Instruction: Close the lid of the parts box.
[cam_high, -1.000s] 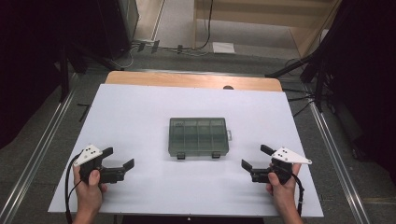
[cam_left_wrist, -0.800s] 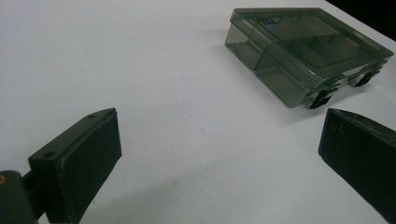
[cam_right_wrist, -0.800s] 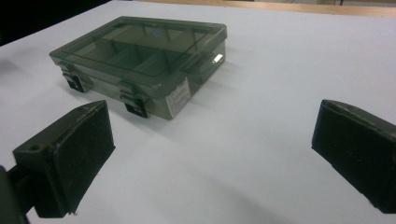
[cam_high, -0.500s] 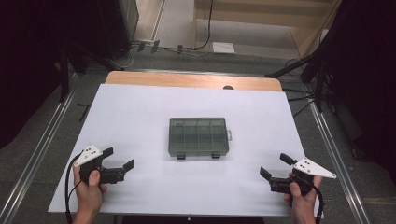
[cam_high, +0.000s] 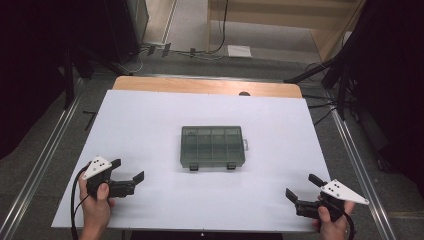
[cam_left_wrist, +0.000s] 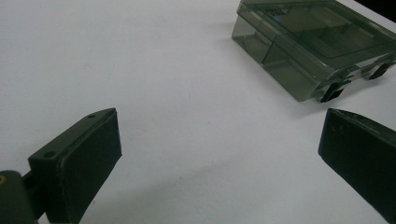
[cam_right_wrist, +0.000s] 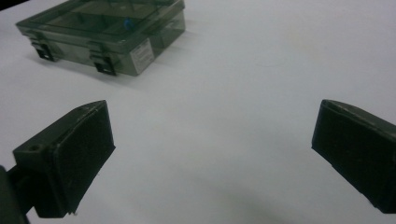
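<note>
A clear grey compartment box (cam_high: 212, 146) lies shut in the middle of the white table (cam_high: 150, 115), its two black latches on the near side. My left gripper (cam_high: 128, 170) is held low at the near left, open, with nothing between its jaws. Down at the near right corner my right gripper (cam_high: 303, 188) is open too and holds nothing. The box (cam_left_wrist: 317, 46) lies ahead and to the right in the left gripper view. In the right gripper view the box (cam_right_wrist: 107, 35) lies ahead to the left, with a small blue item inside.
A wooden strip (cam_high: 205, 86) runs along the table's far edge. Metal rails (cam_high: 45, 155) flank the table on both sides, and cables (cam_high: 165, 50) lie on the floor beyond. White surface spreads all around the box.
My right gripper has drawn back toward the near right corner of the table, away from the box. The left gripper has hardly moved.
</note>
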